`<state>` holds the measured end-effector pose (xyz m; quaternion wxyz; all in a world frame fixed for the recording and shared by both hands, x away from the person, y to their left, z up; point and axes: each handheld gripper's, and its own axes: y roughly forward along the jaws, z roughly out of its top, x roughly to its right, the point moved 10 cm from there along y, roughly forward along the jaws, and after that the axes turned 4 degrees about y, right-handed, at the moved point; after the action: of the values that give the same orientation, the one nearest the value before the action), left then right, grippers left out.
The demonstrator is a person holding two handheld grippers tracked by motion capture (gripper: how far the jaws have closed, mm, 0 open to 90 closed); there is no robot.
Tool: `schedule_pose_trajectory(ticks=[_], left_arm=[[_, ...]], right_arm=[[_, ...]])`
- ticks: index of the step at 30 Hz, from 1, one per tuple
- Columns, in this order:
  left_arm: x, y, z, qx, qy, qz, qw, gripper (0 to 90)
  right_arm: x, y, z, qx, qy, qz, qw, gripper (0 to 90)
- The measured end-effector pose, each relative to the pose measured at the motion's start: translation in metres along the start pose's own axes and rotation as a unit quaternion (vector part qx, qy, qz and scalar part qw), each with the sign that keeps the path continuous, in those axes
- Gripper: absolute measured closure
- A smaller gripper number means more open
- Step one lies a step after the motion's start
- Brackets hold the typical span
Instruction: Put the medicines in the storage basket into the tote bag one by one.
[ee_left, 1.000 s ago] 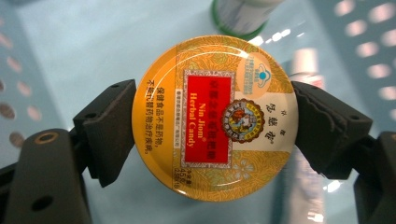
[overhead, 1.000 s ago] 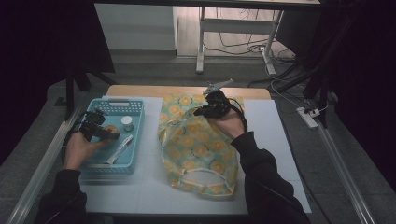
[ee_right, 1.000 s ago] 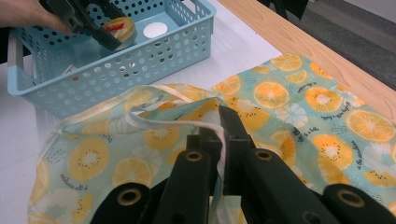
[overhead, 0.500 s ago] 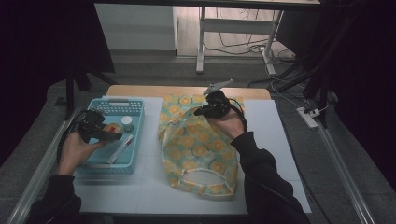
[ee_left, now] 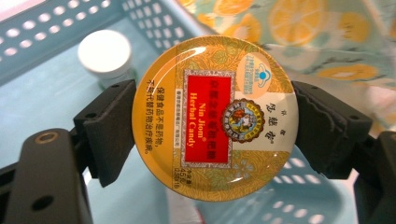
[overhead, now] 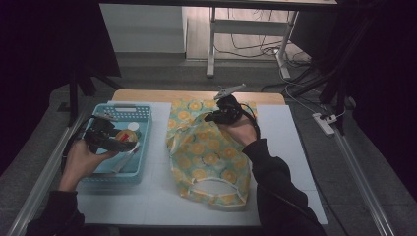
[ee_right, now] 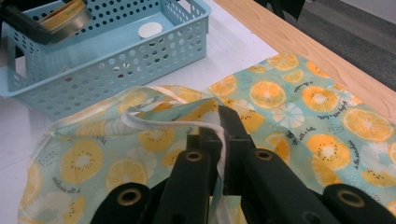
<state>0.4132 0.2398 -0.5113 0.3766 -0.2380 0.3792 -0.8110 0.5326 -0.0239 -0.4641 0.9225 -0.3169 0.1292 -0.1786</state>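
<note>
A round yellow candy tin [ee_left: 215, 119] with a red label sits flat between the jaws of my left gripper [ee_left: 215, 128], which is shut on its rim. I hold the tin [overhead: 126, 136] in the left gripper [overhead: 123, 140] a little above the floor of the light blue basket [overhead: 123, 107]. A citrus-print cloth bag [overhead: 206, 152] lies in the middle of the table. My right gripper [ee_right: 219, 126] is shut on its raised edge with the white drawstring [ee_right: 177, 123], at the bag's far side [overhead: 212, 118].
A white-capped jar [ee_left: 105, 51] stands in the basket [ee_right: 116, 65] behind the tin, and a slim white item [overhead: 125, 160] lies near the basket's front. A white mat [overhead: 157, 196] covers the table, with a wooden strip [overhead: 147, 94] along the far edge.
My left gripper has risen out of the basket with the tin and shifted slightly toward the bag. The right gripper and the bag's edge have stayed where they were.
</note>
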Motion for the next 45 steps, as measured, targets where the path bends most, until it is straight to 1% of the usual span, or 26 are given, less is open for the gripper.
schedule_pose_trajectory(ticks=[3,8,10,14,16,21,26,31,34,39,45], left_arm=[[0.010,-0.001,0.005,0.007,0.008,-0.017,0.9998,20.0],[0.026,-0.001,0.012,0.016,0.019,-0.030,0.9992,20.1],[0.032,0.000,0.015,0.015,0.030,-0.033,0.9989,20.0],[0.047,0.001,0.022,0.018,0.046,-0.046,0.9978,20.1],[0.054,0.002,0.026,0.020,0.050,-0.057,0.9969,20.0],[0.068,0.006,0.034,0.024,0.061,-0.073,0.9952,20.1],[0.085,0.012,0.046,0.026,0.079,-0.087,0.9927,20.0],[0.103,0.021,0.060,0.026,0.100,-0.102,0.9894,20.0],[0.112,0.028,0.068,0.024,0.112,-0.110,0.9873,20.0],[0.130,0.041,0.082,0.022,0.126,-0.124,0.9840,20.0],[0.147,0.058,0.096,0.016,0.144,-0.134,0.9803,20.0]], right_arm=[[0.001,0.000,0.000,0.000,0.001,0.000,1.0000,90.0],[0.003,0.000,-0.001,0.002,0.005,-0.001,1.0000,90.0],[0.004,0.001,-0.002,0.001,0.007,-0.002,1.0000,90.0],[0.006,0.002,-0.002,0.002,0.008,-0.002,1.0000,90.0],[0.007,0.003,-0.002,0.002,0.009,-0.002,1.0000,90.0],[0.010,0.004,-0.003,0.003,0.012,-0.001,0.9999,90.0],[0.012,0.006,-0.004,0.003,0.014,0.000,0.9999,90.0],[0.014,0.008,-0.005,0.002,0.014,0.001,0.9999,90.0],[0.015,0.009,-0.006,0.001,0.015,0.001,0.9999,90.0],[0.018,0.008,-0.006,0.001,0.013,-0.002,0.9999,90.0],[0.021,0.007,-0.006,0.000,0.013,-0.003,0.9999,90.0]])
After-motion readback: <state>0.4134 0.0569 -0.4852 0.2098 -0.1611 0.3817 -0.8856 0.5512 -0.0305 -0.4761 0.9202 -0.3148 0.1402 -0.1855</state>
